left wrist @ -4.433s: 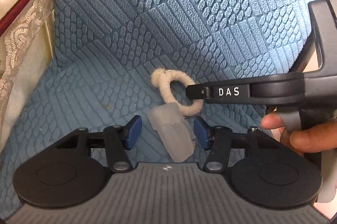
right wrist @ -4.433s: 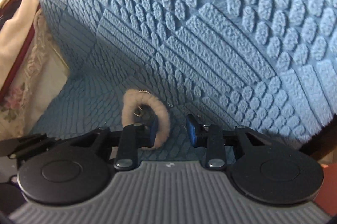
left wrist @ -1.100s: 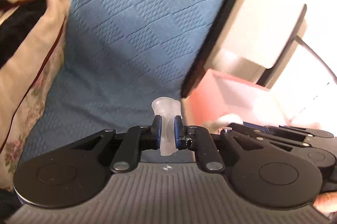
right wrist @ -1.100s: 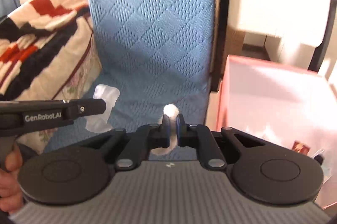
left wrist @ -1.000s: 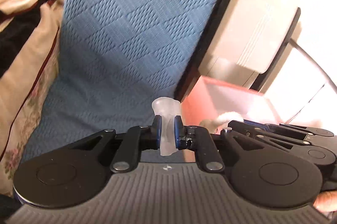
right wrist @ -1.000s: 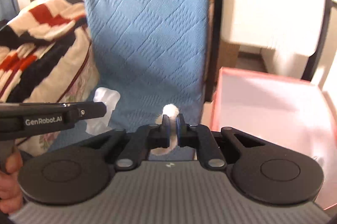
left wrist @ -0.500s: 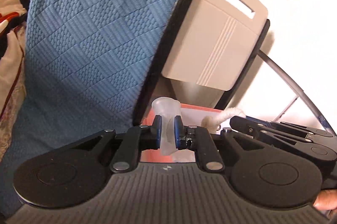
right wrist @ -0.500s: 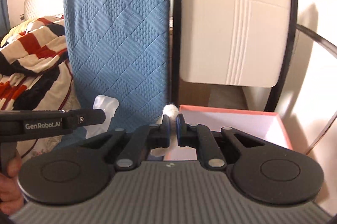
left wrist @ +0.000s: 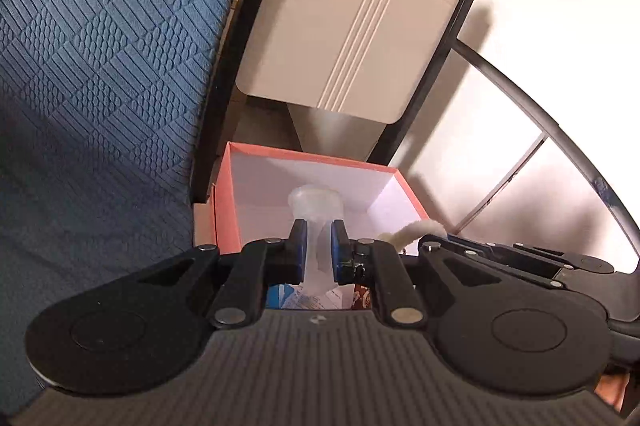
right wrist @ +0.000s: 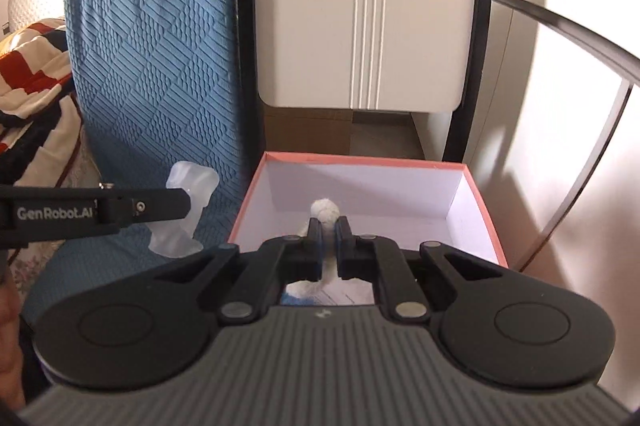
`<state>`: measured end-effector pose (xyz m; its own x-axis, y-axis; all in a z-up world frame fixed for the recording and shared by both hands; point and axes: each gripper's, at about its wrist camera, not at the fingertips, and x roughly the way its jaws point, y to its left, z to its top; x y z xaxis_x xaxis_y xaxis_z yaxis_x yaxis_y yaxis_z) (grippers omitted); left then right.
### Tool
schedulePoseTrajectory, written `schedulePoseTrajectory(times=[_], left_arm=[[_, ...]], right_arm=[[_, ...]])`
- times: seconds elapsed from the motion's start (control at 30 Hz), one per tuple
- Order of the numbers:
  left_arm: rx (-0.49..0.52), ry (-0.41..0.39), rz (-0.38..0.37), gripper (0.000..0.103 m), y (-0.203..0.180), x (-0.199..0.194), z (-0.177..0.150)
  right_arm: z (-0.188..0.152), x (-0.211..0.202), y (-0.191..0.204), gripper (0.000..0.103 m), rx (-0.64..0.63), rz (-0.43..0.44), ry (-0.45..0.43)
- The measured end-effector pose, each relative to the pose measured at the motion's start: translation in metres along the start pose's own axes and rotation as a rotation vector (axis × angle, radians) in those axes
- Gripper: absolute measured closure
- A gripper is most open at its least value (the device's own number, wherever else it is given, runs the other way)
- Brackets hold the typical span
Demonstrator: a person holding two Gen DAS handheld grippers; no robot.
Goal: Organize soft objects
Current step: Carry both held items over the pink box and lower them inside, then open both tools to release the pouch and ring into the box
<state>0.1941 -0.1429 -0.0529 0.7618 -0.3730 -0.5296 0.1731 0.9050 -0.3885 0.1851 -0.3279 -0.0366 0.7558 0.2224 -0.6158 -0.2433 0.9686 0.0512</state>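
My left gripper (left wrist: 317, 240) is shut on a soft translucent white piece (left wrist: 316, 204), held over the near edge of a pink box (left wrist: 224, 202) with a white inside. My right gripper (right wrist: 328, 236) is shut on a fluffy cream ring (right wrist: 325, 210), which hangs down between its fingers above the same pink box (right wrist: 486, 210). In the right wrist view the left gripper (right wrist: 182, 204) comes in from the left with the translucent piece (right wrist: 188, 214) in it, left of the box. The cream ring (left wrist: 412, 230) also shows at the right of the left wrist view.
A blue textured cushion (left wrist: 100, 66) stands left of the box, a beige chair back (right wrist: 360, 6) behind it. A striped blanket (right wrist: 32, 82) lies far left. A curved dark metal bar (right wrist: 580, 30) arcs on the right. Packets (left wrist: 304, 300) lie in the box bottom.
Both grippers have swung right from the blue cushion toward the pink box, which now lies right below them. Each keeps its hold on its soft piece.
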Motion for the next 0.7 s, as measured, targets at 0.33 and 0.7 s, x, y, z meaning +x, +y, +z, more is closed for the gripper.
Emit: schedulePoseTrajectory(times=[0.33,0.7], left_arm=[[0.008,0.13,-0.006,0.088,-0.011,0.038,-0.028],[-0.006,0.146,0.012,0.069,-0.011,0.039,-0.034]], right_arm=[[-0.046,0.022,-0.022,0.092,0.069,0.002,0.102],[-0.063,0.025,-0.03,0.071,0.124,-0.013,0.142]])
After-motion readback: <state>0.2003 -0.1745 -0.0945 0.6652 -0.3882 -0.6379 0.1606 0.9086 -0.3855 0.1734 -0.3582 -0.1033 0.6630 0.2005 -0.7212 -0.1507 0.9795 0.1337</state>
